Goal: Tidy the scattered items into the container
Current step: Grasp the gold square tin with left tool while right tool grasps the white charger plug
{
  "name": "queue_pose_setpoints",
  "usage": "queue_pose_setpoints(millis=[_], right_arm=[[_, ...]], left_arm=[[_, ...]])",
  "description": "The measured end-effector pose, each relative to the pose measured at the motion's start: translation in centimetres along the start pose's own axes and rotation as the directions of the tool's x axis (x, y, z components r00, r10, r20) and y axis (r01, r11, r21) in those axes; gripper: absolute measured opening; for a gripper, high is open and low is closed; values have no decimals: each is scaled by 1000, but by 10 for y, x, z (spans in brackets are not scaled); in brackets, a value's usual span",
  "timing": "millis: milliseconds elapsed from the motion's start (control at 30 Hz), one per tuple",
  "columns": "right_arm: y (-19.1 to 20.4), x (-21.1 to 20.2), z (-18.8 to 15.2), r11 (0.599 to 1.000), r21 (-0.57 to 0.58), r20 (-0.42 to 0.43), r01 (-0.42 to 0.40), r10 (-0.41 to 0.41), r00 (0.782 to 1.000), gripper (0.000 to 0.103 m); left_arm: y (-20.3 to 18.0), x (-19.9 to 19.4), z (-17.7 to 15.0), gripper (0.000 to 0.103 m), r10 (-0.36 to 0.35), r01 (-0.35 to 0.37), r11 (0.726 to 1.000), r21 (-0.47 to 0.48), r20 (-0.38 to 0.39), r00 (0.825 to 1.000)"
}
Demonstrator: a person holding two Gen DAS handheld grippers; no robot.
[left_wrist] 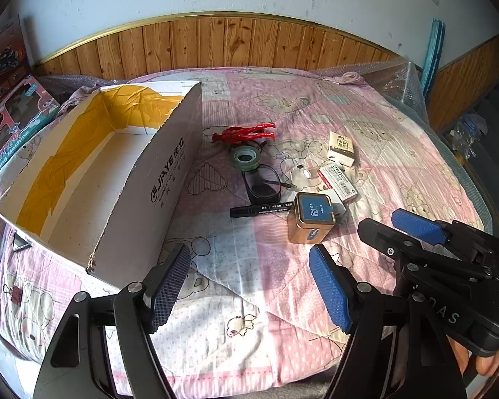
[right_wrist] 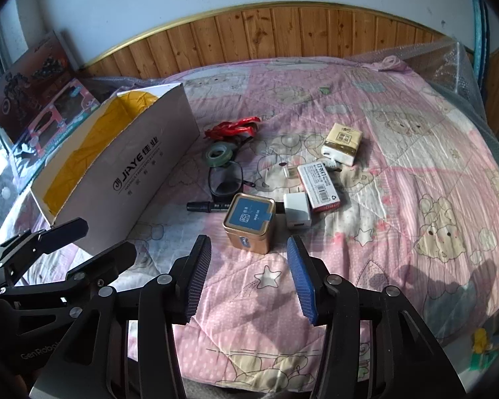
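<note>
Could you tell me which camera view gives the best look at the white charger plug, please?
The right wrist view: the white charger plug shows whole beside the gold tin. In the left wrist view, that tin hides most of it.

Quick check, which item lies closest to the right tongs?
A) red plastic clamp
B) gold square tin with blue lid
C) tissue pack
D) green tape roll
B. In the right wrist view the gold square tin with blue lid sits on the pink quilt just ahead of the open right tongs; the red plastic clamp, green tape roll and tissue pack lie farther back.
</note>
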State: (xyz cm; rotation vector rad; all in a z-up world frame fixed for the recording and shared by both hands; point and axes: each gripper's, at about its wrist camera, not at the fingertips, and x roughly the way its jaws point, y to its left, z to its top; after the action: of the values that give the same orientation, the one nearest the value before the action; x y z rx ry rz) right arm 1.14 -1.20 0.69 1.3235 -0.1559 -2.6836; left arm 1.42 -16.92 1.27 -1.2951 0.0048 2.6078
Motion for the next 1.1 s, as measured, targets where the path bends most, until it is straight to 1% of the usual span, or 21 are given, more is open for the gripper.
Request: queue_pose_setpoints(millis=[167, 300, 467, 633, 733, 833, 967, 1100], right_arm=[[-26, 22, 0, 998, 55, -43, -7, 9, 999, 51], [-52, 37, 1, 996, 89, -73, 0, 6, 997, 51], [-75, 60, 5, 995, 98, -109, -9, 20, 994, 51], [-90, 79, 13, 992, 112, -134, -62, 77, 988, 50], [-99, 90, 16, 990, 110, -147, -84, 100, 984, 50], [-104, 102, 19, 990, 91, -168, -108, 122, 978, 50], [-107, 117, 22, 986, 73, -195, -149, 161, 968, 49], [-104, 124, 25, 976, 61, -207, -207, 215, 954, 51]], left_arm=[[-1, 20, 3, 75, -4, 4, 1000, 5, -35, 999], [-10, 43, 4, 75, -40, 41, 999, 1, -69, 997], [-31, 69, 12, 76, -72, 72, 997, 6, -103, 992], [-48, 90, 24, 79, -106, 108, 994, 7, -121, 987], [-53, 106, 30, 79, -105, 107, 994, 4, -139, 985], [-52, 125, 33, 79, -98, 98, 995, -8, -171, 980], [-47, 148, 31, 79, -121, 116, 993, -37, -215, 969], [-40, 162, 28, 78, -133, 126, 991, -48, -232, 964]])
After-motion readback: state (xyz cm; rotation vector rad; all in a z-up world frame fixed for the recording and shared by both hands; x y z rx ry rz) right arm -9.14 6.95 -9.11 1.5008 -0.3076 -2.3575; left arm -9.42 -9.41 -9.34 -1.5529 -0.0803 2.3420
